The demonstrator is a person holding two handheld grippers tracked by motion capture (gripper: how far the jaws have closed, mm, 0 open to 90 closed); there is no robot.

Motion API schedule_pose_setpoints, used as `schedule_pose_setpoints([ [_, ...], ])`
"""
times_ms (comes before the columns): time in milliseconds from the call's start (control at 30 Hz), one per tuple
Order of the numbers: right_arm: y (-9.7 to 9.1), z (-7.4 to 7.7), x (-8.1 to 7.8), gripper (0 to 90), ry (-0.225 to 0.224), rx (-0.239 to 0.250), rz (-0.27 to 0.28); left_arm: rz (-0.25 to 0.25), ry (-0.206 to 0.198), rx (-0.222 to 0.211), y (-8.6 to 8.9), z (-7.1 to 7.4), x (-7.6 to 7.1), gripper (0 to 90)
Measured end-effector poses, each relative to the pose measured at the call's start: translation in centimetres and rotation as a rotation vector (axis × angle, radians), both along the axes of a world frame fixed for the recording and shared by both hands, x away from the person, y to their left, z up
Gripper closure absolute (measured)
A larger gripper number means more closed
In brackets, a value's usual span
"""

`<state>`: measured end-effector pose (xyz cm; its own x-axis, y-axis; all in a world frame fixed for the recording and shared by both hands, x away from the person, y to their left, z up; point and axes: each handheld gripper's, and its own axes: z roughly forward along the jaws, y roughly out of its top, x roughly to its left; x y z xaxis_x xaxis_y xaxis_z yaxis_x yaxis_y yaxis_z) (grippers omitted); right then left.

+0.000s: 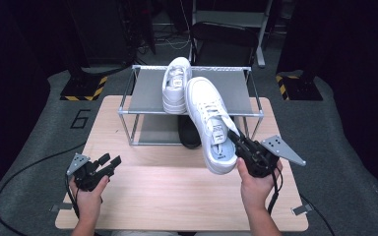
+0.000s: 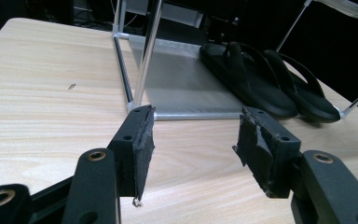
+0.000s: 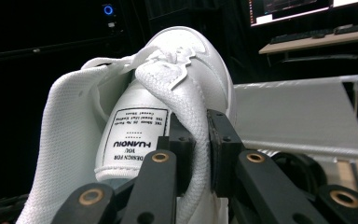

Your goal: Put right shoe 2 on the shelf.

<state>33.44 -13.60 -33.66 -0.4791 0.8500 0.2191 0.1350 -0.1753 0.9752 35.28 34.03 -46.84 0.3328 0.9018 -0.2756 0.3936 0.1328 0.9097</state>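
The right hand-held gripper (image 1: pixel 239 143) is pinching the white sneaker (image 1: pixel 209 123) by the collar at its heel, jaws pressed onto the padded rim from either side; the shoe is hanging in the air above the counter (image 1: pixel 177 196), toe pointing toward the wire rack (image 1: pixel 142 110) and reaching over the front edge of its top shelf; in the right gripper view the fabric collar is sitting squeezed between the two black jaws, with the printed insole label showing just beside them; a second white sneaker (image 1: pixel 176 83) is lying on the rack's top shelf, just beside the held one's toe; a pair of black flip-flops (image 2: pixel 261 86) is resting on the rack's lower shelf; the left hand-held gripper (image 1: pixel 109 162) is resting low over the counter's near left part, well apart from the rack, jaws spread wide with nothing between them.
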Motion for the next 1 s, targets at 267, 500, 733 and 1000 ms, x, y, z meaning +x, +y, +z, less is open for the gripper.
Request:
schedule_pose_setpoints([
  [267, -0.7, 1.8, 2.5, 81.8, 0.003, -0.005, -0.052, 0.002, 0.002, -0.002, 0.2, 0.0, -0.1, 45.4],
  [500, -0.5, 2.5, 6.8, 81.7, 0.042, -0.017, -0.116, 0.006, 0.007, -0.016, 0.4, -0.2, 0.2, 45.4],
  [733, 0.2, 3.2, 10.6, 81.7, 0.076, 0.016, -0.151, 0.015, 0.015, -0.017, 0.6, -0.4, 0.1, 45.5],
  [1000, 1.1, 4.2, 14.8, 81.7, 0.103, -0.005, -0.208, 0.023, 0.007, -0.014, 0.9, -0.4, -0.1, 45.5],
])
